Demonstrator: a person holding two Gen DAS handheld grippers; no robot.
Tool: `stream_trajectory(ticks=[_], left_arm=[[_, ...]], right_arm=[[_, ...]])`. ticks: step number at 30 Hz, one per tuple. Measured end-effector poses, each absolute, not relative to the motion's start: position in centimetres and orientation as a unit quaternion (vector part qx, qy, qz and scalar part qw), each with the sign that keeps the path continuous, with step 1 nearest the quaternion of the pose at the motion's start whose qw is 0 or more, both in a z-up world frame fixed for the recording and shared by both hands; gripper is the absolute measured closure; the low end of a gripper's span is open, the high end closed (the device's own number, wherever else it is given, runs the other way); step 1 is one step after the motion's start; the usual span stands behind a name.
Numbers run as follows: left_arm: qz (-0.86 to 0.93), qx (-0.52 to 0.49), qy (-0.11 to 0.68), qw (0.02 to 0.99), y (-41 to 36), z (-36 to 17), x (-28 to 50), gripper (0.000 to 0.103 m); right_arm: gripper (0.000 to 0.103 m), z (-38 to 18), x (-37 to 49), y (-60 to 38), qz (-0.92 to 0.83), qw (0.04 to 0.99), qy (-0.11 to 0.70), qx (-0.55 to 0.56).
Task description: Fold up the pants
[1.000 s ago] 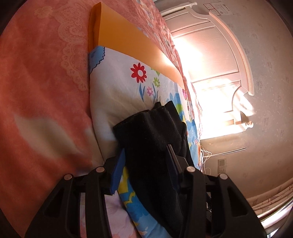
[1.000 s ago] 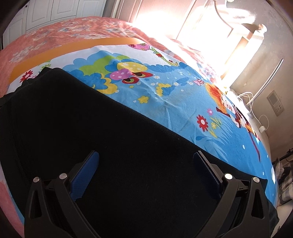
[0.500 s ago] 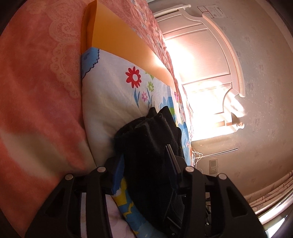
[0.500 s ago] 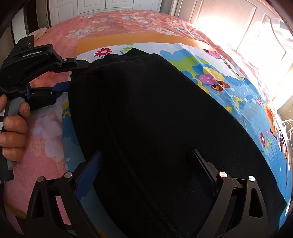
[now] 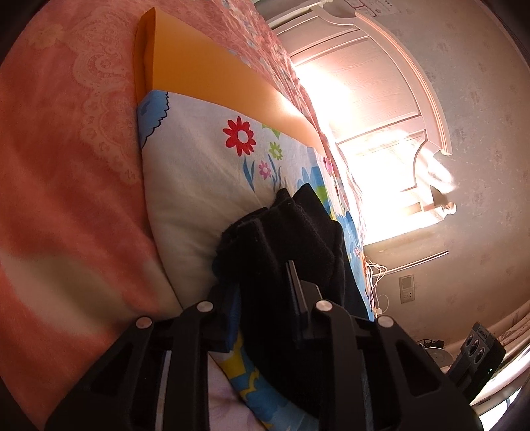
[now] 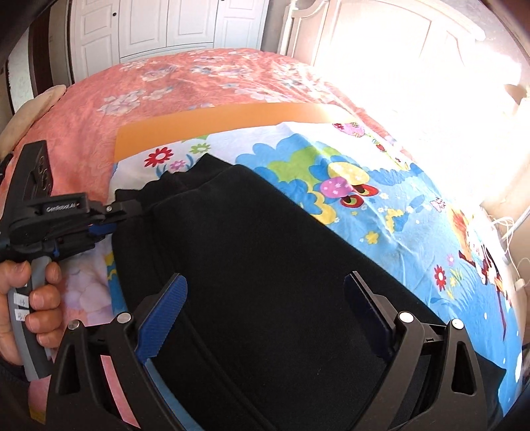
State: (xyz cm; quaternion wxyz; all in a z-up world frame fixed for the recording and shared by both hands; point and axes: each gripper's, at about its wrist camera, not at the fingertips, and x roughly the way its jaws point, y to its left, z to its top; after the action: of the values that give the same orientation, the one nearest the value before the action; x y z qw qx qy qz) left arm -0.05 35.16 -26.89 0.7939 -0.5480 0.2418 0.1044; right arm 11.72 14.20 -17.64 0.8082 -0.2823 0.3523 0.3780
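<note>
pants [image 6: 265, 265]: black cloth, matt, fuzzy fleece-like nap. sheet [image 6: 381, 212]: smooth printed cotton-like cloth, cartoon pattern, slight creases. bedspread [image 6: 165, 86]: pink cloth, faint raised floral texture. orange strip [image 6: 225, 122]: plain, smooth, matt. left gripper [image 5: 265, 291] and right gripper [image 6: 265, 298]: matt black plastic frames, shiny metal screws, blue ribbed rubbery pads [image 6: 165, 311]. headboard [image 5: 371, 66]: painted wood, satin.

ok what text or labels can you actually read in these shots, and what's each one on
"GenRobot.AI": white lettering on the black body of the left gripper, seen from the right wrist view.
Handwritten marks on white stickers on its grey handle: too blurred to read.
Paper posted on the wall above the headboard, left wrist view: print too small to read.
Nothing readable on the pants or the cartoon sheet.
</note>
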Motion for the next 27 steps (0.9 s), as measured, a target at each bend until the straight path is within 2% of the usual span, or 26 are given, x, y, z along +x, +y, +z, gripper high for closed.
stream_trajectory(ticks=[12, 14, 17, 23, 27], left_arm=[[0.098, -0.545, 0.238, 0.798, 35.4, -27.4, -0.5, 0.081], [0.098, -0.543, 0.239, 0.799, 35.4, -27.4, -0.7, 0.083], [0.111, -0.531, 0.250, 0.802, 35.2, -26.6, -0.5, 0.088], [0.157, -0.416, 0.271, 0.854, 32.1, -20.1, 0.0, 0.092], [0.182, -0.230, 0.284, 0.913, 24.7, -12.8, 1.8, 0.092]], right_arm=[[0.011, -21.6, 16.9, 15.6, 0.305, 0.809, 0.395, -0.311], [0.005, -22.3, 17.7, 15.6, 0.306, 0.804, 0.413, -0.300], [0.005, -21.7, 18.2, 14.9, 0.323, 0.796, 0.431, -0.277], [0.005, -18.4, 19.6, 8.2, 0.351, 0.767, 0.510, -0.169], [0.005, -15.6, 21.2, 0.4, 0.379, 0.739, 0.556, -0.035]])
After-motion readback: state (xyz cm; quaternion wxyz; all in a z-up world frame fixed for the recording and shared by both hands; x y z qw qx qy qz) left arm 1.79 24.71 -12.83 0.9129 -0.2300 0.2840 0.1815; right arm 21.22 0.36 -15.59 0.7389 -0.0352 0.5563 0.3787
